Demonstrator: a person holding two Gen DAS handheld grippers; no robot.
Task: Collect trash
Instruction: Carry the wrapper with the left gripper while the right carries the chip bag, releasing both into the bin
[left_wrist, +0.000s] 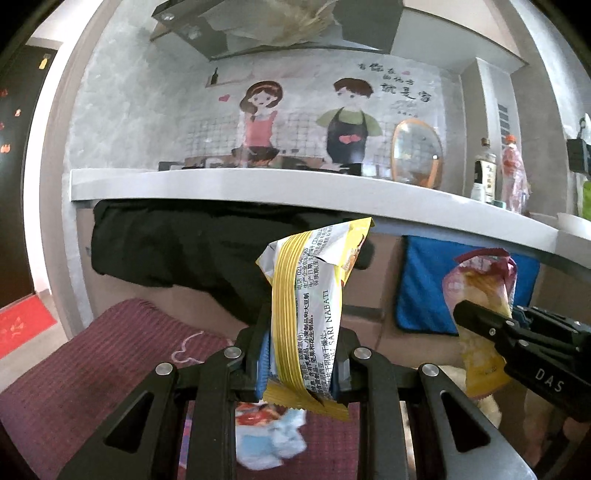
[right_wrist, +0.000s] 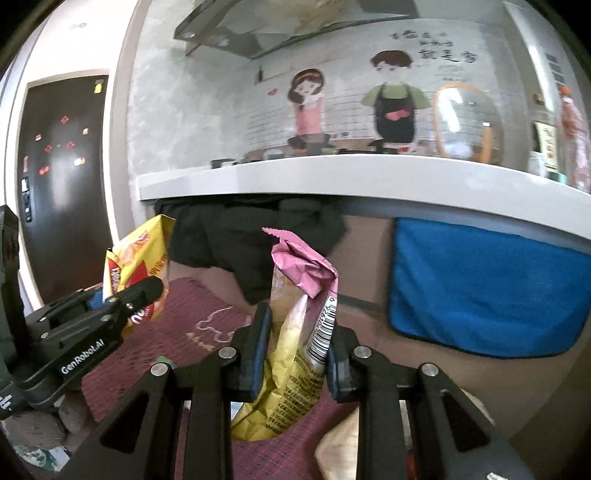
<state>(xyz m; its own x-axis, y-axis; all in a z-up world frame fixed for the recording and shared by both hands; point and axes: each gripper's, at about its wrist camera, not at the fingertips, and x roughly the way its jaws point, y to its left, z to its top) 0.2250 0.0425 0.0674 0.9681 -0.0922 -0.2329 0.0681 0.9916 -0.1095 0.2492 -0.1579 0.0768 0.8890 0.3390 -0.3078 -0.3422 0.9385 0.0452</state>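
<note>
yellow wrapper (left_wrist: 306, 314): "SARI NABATI" | left claw (right_wrist: 140, 295): "GenRobot.AI" | right claw (left_wrist: 480, 321): "DAS"

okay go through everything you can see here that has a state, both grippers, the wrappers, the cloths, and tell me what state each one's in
left gripper: jaws shut on the yellow wrapper
yellow wrapper: crumpled, held upright, lifted off the cushion
right gripper: jaws shut on the pink and yellow wrapper
pink and yellow wrapper: crumpled, torn open at the top, held upright
blue and white wrapper: loose on the maroon cushion, not collected
black cloth: draped below the counter edge
blue cloth: hanging flat
</note>
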